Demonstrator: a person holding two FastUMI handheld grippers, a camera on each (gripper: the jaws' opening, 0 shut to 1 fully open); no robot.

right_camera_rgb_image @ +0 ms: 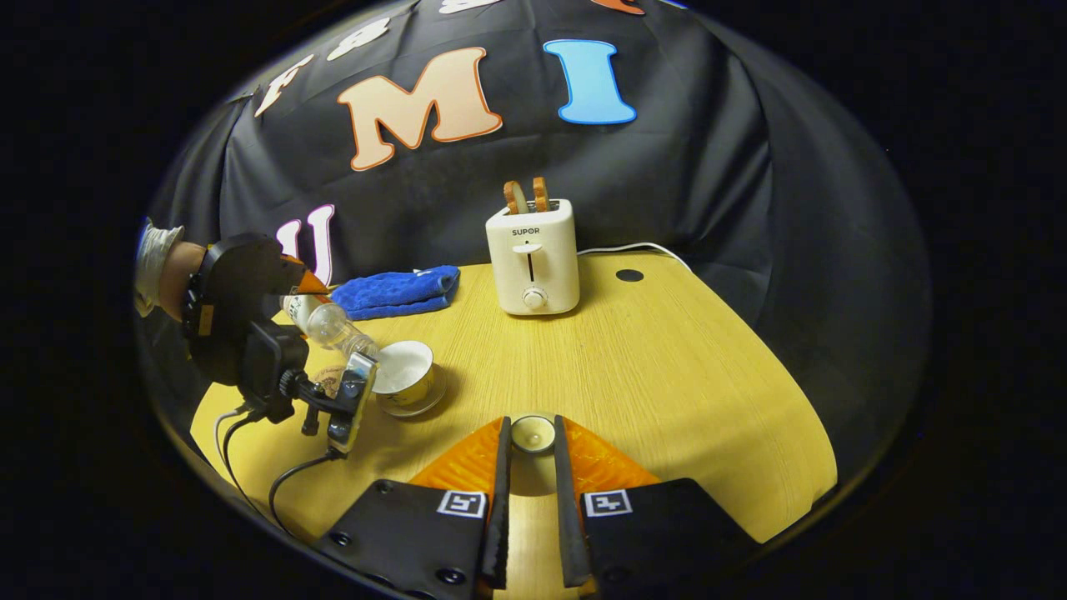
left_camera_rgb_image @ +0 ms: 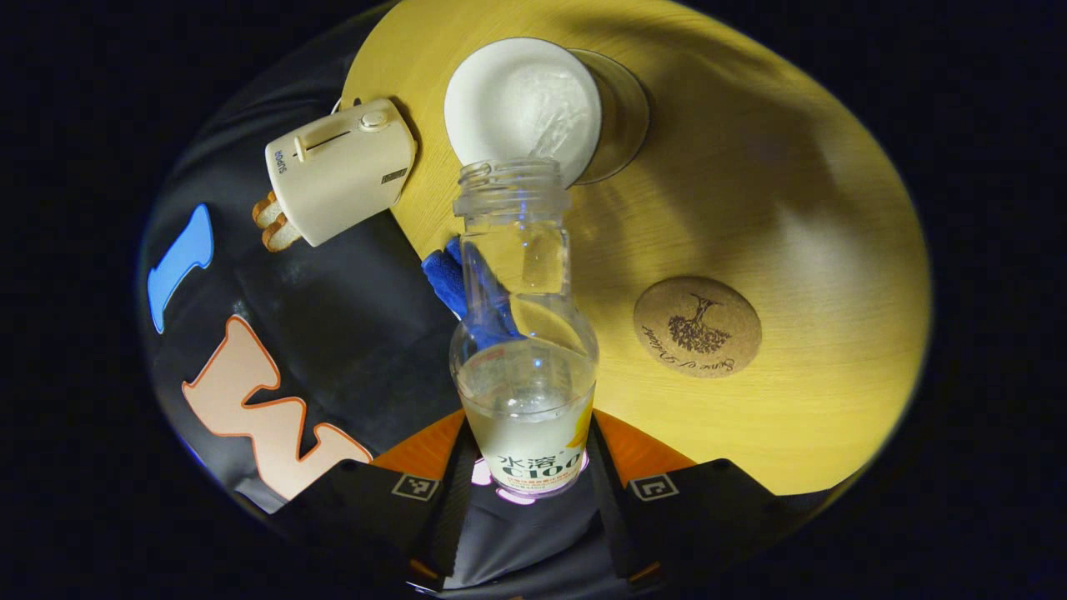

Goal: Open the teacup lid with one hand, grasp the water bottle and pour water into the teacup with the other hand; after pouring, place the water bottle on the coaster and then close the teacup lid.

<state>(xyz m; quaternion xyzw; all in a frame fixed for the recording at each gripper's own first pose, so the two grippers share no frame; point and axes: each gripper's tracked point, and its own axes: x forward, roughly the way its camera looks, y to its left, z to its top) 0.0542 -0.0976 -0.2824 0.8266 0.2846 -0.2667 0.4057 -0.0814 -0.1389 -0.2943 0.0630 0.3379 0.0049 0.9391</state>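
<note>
Left tool [left_camera_rgb_image: 527, 487] clamps the clear plastic water bottle [left_camera_rgb_image: 525, 350], partly full and tipped, mouth over the white ceramic teacup [left_camera_rgb_image: 523, 104] on its glass saucer [left_camera_rgb_image: 621, 112]. Right tool [right_camera_rgb_image: 532, 442] grips the small round teacup lid [right_camera_rgb_image: 532, 433]. Round cork coaster [left_camera_rgb_image: 697, 327], cream toaster [right_camera_rgb_image: 533, 254] and folded blue cloth [right_camera_rgb_image: 398, 292] lie on the yellow wooden surface [right_camera_rgb_image: 667, 375].

dim booth, warm light on the table [right_camera_rgb_image: 667, 350], soft shadows, fisheye bending at the edges.

left gripper [left_camera_rgb_image: 527, 467] tilted, jaws clamped, right gripper [right_camera_rgb_image: 532, 437] level — jaws pinching
</note>
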